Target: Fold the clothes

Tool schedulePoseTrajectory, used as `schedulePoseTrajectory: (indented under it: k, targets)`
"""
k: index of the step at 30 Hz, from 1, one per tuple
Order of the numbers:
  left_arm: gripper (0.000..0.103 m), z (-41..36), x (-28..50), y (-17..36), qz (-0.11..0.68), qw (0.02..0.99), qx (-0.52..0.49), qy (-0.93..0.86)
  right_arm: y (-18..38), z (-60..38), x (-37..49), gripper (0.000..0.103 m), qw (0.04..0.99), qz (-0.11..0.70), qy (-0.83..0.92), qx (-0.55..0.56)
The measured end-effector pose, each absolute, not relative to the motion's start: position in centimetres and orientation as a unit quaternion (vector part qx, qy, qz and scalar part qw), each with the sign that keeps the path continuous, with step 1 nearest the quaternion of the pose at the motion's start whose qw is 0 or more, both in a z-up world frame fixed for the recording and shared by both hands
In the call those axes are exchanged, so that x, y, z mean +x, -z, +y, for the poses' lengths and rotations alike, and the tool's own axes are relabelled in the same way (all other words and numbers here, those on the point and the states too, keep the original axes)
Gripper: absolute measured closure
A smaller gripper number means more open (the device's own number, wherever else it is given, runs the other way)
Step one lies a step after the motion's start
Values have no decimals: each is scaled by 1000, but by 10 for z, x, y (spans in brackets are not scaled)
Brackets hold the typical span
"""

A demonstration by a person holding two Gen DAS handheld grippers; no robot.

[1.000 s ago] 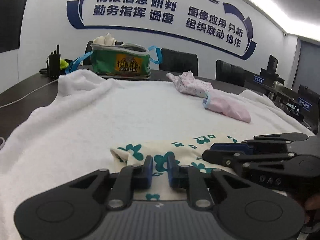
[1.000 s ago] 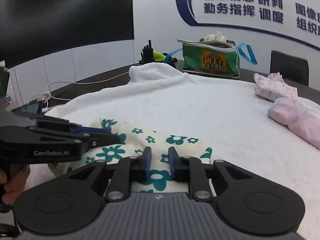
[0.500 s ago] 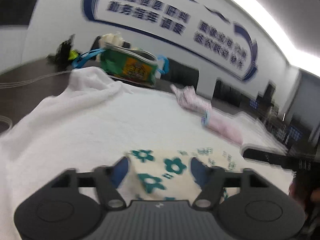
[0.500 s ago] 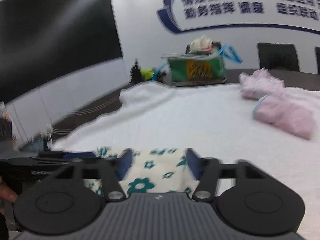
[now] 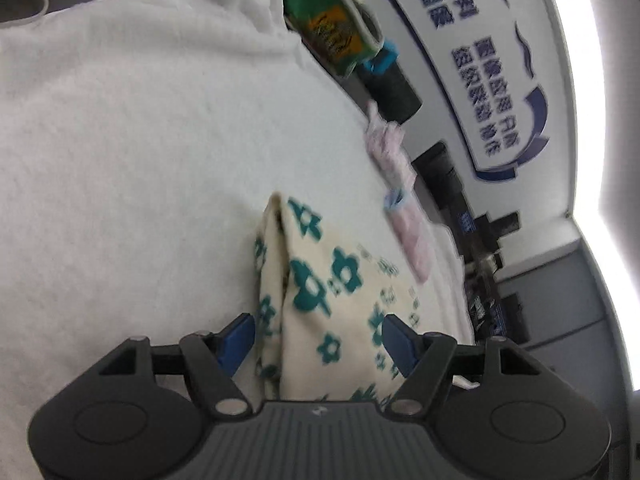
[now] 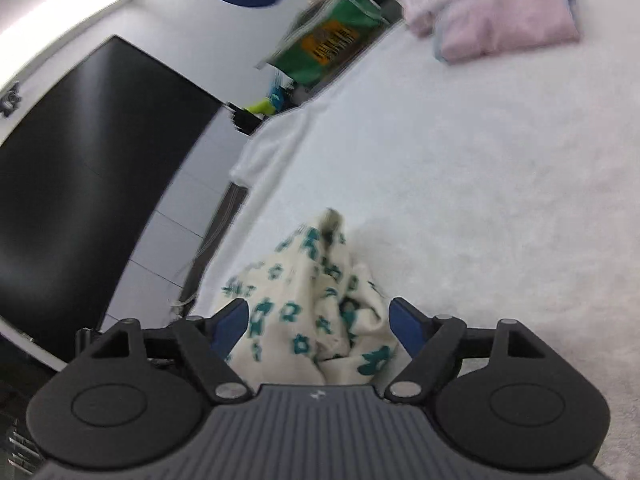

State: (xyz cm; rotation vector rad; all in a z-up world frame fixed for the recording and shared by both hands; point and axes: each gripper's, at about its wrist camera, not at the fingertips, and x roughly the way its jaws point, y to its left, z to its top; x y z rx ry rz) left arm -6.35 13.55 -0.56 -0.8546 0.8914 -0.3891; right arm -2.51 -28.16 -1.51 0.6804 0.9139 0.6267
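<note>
A cream garment with teal flowers lies folded on the white towel-covered table. My left gripper is open, its blue pads either side of the garment's near part, the view rolled sideways. In the right wrist view the same garment looks bunched, and my right gripper is open with its pads either side of it. Neither gripper holds the cloth.
Folded pink clothes lie further back on the towel, also in the left wrist view. A green bag with blue straps stands at the table's far end. A large dark screen is on the left wall.
Both grippers opened from shut and let go of the flowered garment. Both cameras have since rolled sharply sideways and moved in over the cloth.
</note>
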Motion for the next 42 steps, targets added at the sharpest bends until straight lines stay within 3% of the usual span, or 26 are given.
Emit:
schedulePoseTrajectory:
  k: [6, 10, 12, 14, 17, 25, 35, 42]
  targets:
    - [36, 127, -52, 5, 428, 799, -379, 185, 20, -270, -21, 24, 785, 444, -300, 311]
    - [58, 117, -42, 4, 438, 790, -384, 193, 20, -260, -15, 26, 774, 443, -321, 317]
    - [63, 110, -43, 2, 434, 791, -383, 199, 20, -250, -14, 36, 781, 444, -323, 299]
    - [71, 105, -46, -2, 425, 797, -378, 202, 16, -246, -17, 52, 790, 434, -327, 283]
    - [78, 102, -48, -9, 401, 805, -379, 219, 8, -241, -23, 66, 805, 416, -334, 261]
    - [79, 85, -23, -50, 355, 835, -345, 241, -20, -237, -20, 71, 833, 351, -344, 255]
    - [79, 104, 62, -126, 315, 863, -312, 243, -75, -220, 56, 71, 857, 273, -348, 264]
    - [79, 124, 144, -114, 295, 866, -330, 233, -93, -192, 134, 71, 885, 251, -326, 217]
